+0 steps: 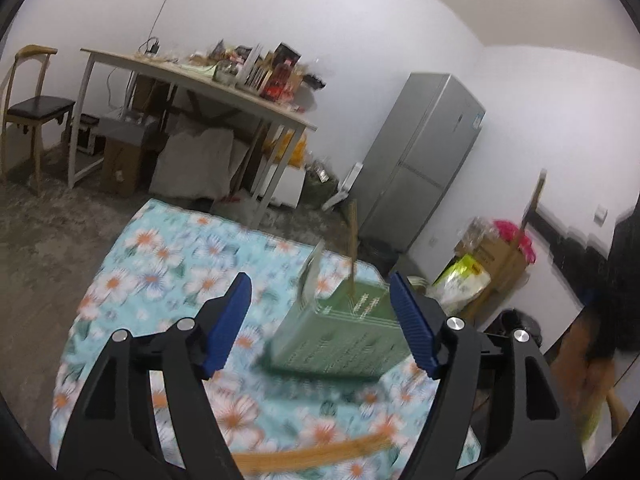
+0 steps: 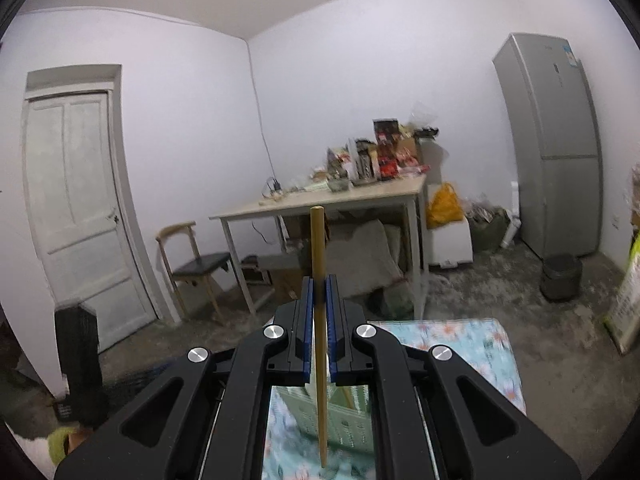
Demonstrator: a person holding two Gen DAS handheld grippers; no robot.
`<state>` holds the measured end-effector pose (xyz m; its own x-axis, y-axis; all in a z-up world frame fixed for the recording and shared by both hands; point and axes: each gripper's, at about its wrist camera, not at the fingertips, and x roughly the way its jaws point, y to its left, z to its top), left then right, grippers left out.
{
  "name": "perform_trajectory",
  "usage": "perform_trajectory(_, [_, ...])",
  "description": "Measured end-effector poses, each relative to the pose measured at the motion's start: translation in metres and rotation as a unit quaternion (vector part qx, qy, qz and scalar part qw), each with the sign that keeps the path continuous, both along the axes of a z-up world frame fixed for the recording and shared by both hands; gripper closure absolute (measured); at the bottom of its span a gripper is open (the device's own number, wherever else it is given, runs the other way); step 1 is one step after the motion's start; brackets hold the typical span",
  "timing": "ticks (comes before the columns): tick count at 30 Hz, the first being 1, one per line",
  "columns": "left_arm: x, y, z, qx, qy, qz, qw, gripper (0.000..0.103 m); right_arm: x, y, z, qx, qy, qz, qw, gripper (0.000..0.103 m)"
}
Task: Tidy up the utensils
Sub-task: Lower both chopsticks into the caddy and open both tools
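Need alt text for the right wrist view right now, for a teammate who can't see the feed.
The right gripper, its blue fingers shut on a wooden chopstick held upright, hangs above a green utensil holder on a floral cloth. Beyond are a cluttered table, a chair, a white door and a grey fridge.

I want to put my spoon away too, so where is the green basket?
The green basket stands on the flowery cloth, between the left gripper's open fingers, holding a metal utensil and a chopstick.
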<state>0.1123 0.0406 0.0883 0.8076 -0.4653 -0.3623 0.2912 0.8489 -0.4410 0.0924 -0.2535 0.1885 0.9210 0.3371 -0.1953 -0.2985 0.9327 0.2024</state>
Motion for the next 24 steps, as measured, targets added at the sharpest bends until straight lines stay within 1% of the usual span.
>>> perform_trajectory(5, [-0.022, 0.017, -0.026, 0.024, 0.029, 0.009, 0.9993, 0.032, 0.019, 0.006, 0.024, -0.007, -0.033, 0.002, 0.999, 0.097])
perform_trajectory(7, [-0.027, 0.022, -0.036, 0.025, 0.046, 0.011, 0.9986, 0.032, 0.027, 0.011, 0.027, -0.019, -0.039, -0.001, 0.999, 0.097])
perform_trajectory(9, [-0.03, 0.028, -0.048, 0.016, 0.067, 0.017, 0.9974, 0.032, 0.038, 0.016, 0.024, -0.031, -0.039, -0.005, 0.999, 0.097])
perform_trajectory(11, [-0.035, 0.03, -0.06, 0.009, 0.089, 0.018, 0.9958, 0.032, 0.047, 0.021, 0.018, -0.045, -0.037, -0.013, 0.998, 0.097])
perform_trajectory(14, [-0.037, 0.029, -0.071, 0.006, 0.102, 0.019, 0.9946, 0.032, 0.063, 0.028, 0.004, -0.068, -0.028, -0.021, 0.997, 0.097])
perform_trajectory(16, [-0.038, 0.03, -0.075, 0.003, 0.108, 0.018, 0.994, 0.032, 0.071, 0.035, -0.009, -0.093, -0.022, -0.027, 0.995, 0.097])
perform_trajectory(18, [-0.039, 0.03, -0.078, 0.001, 0.111, 0.018, 0.9936, 0.032, 0.079, 0.041, -0.024, -0.117, -0.006, -0.026, 0.993, 0.096])
perform_trajectory(19, [-0.038, 0.029, -0.077, 0.001, 0.112, 0.017, 0.9936, 0.032, 0.083, 0.045, -0.036, -0.133, 0.01, -0.025, 0.991, 0.096])
perform_trajectory(20, [-0.038, 0.029, -0.078, 0.002, 0.113, 0.018, 0.9934, 0.032, 0.086, 0.047, -0.04, -0.141, 0.019, -0.025, 0.989, 0.096])
perform_trajectory(23, [-0.039, 0.03, -0.079, 0.001, 0.116, 0.019, 0.9931, 0.032, 0.081, 0.045, -0.05, -0.144, 0.036, -0.023, 0.989, 0.095])
perform_trajectory(24, [-0.039, 0.03, -0.08, 0.001, 0.118, 0.02, 0.9928, 0.032, 0.078, 0.043, -0.052, -0.141, 0.038, -0.024, 0.989, 0.092])
